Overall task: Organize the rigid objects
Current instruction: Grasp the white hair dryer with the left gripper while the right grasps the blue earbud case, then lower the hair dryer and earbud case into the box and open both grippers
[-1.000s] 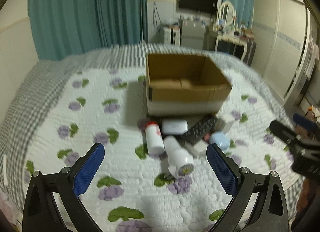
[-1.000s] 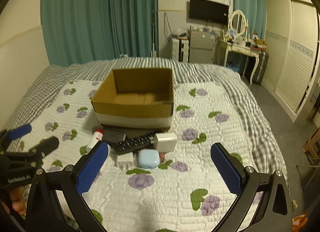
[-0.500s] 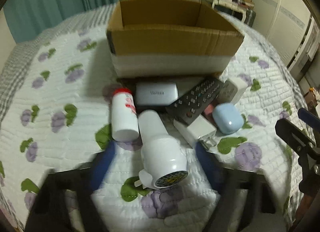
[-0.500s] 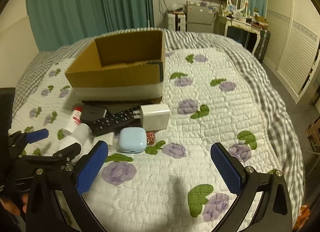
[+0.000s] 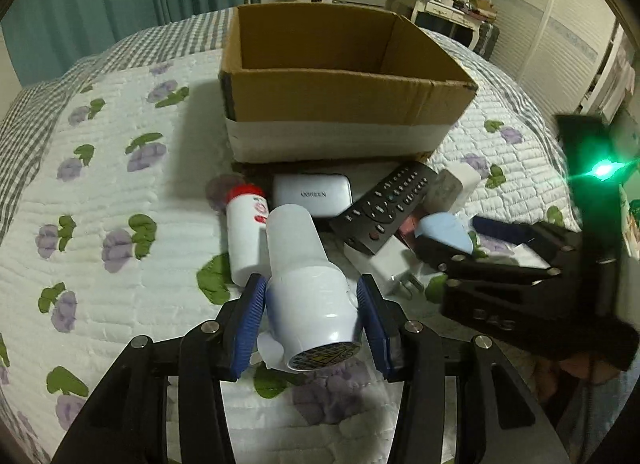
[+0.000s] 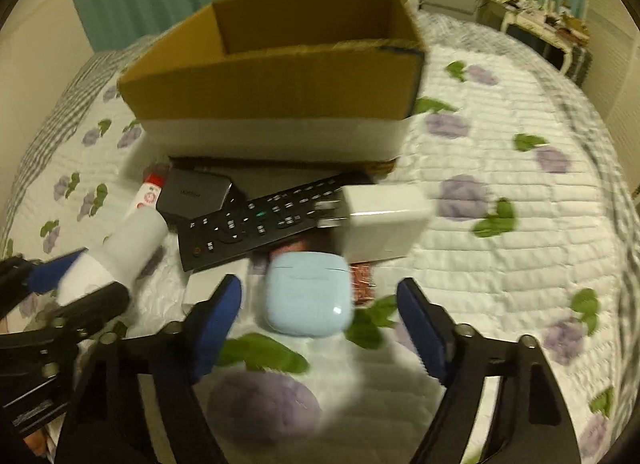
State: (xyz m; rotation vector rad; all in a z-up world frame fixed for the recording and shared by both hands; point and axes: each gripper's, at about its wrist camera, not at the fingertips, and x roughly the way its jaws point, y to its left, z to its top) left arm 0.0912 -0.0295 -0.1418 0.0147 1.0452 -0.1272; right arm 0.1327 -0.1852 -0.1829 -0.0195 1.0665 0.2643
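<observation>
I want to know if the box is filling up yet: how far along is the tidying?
Nothing looks done: the visible inside of the cardboard box is bare. In hand: the left gripper is closing on the white bottle; the right gripper is closing around the blue case without touching it yet. Left: remote, red-capped bottle, grey charger, white adapters.

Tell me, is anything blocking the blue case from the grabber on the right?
No. The light blue case lies between the closing blue pads of the right hand-held gripper, which do not touch it yet. Only bare quilt lies in the gaps.
</observation>
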